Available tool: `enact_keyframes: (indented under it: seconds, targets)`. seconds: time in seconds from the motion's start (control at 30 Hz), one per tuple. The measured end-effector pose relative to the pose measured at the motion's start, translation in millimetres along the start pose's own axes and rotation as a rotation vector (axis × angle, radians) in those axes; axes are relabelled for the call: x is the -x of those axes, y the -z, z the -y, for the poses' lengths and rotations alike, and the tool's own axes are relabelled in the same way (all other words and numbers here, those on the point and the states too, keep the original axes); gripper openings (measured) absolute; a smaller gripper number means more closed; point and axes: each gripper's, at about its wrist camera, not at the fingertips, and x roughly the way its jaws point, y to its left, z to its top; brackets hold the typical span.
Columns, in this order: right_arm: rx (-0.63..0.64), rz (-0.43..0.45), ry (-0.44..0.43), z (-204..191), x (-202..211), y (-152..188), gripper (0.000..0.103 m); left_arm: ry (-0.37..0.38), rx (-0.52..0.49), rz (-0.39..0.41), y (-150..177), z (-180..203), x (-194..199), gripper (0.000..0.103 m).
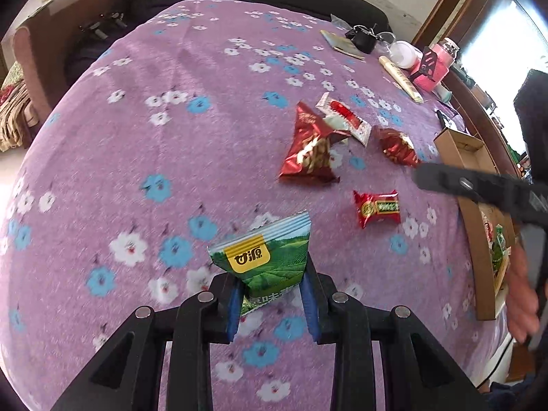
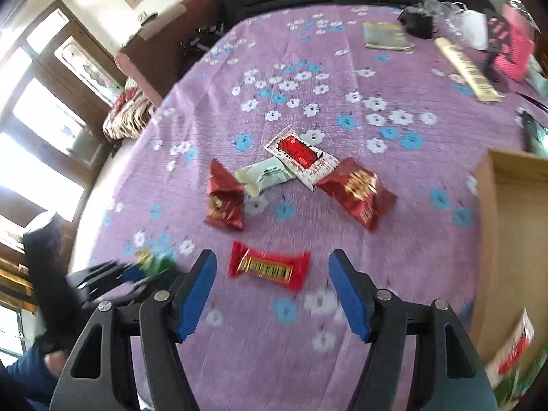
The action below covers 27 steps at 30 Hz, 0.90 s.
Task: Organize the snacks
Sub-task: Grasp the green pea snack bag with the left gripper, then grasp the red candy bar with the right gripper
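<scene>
Cardboard box [image 1: 476, 212] holding snack packets [image 1: 498, 250]

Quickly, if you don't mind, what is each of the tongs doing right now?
Left tongs: closed on the green snack packet.
Right tongs: open, holding nothing, with the red candy lying on the cloth between the tips.

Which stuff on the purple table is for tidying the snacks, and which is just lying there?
For the job:
- green snack packet, pinched in the left gripper
- red candy, in front of the open right gripper
- red foil packets
- cardboard box

Just lying about:
- pink jar
- black keys
</scene>
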Motion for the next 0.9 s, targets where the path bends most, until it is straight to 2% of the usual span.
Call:
enact_keyframes:
  seconds: [0.17, 0.3, 0.4, 0.43, 0.53, 0.7, 0.8, 0.9]
  targets:
    - [-0.007, -0.028, -0.022, 4.7, -23.2, -6.2, 0.067, -0.003, 0.017, 0.0, 5.8, -7.0, 3.8, 0.031]
    - [-0.045, -0.079, -0.07, 11.2, -26.0, 9.7, 0.067, -0.003, 0.009, 0.0, 7.8, -8.4, 5.5, 0.031]
    - [-0.012, -0.128, -0.104, 4.0, -23.0, 25.5, 0.068, 0.002, 0.012, -0.003, 6.9, -10.0, 4.5, 0.031]
    - [0.01, -0.131, -0.095, 0.0, -21.3, 27.9, 0.068, 0.003, 0.011, -0.004, 6.1, -10.3, 3.9, 0.031]
    - [0.063, -0.049, -0.012, -6.7, -11.0, 21.6, 0.067, 0.002, 0.009, -0.007, 4.5, -10.6, 2.0, 0.031]
    - [0.027, -0.012, -0.031, -3.3, -24.1, -5.2, 0.067, 0.003, 0.005, -0.008, 4.5, -11.2, 1.9, 0.031]
    - [0.022, -0.037, -0.048, 0.2, -36.1, -11.7, 0.067, 0.0, 0.0, -0.008, 5.4, -10.6, 2.3, 0.031]
    - [0.007, -0.079, -0.061, 5.3, -40.4, -4.5, 0.068, 0.003, -0.001, -0.008, 6.6, -11.6, 3.3, 0.031]
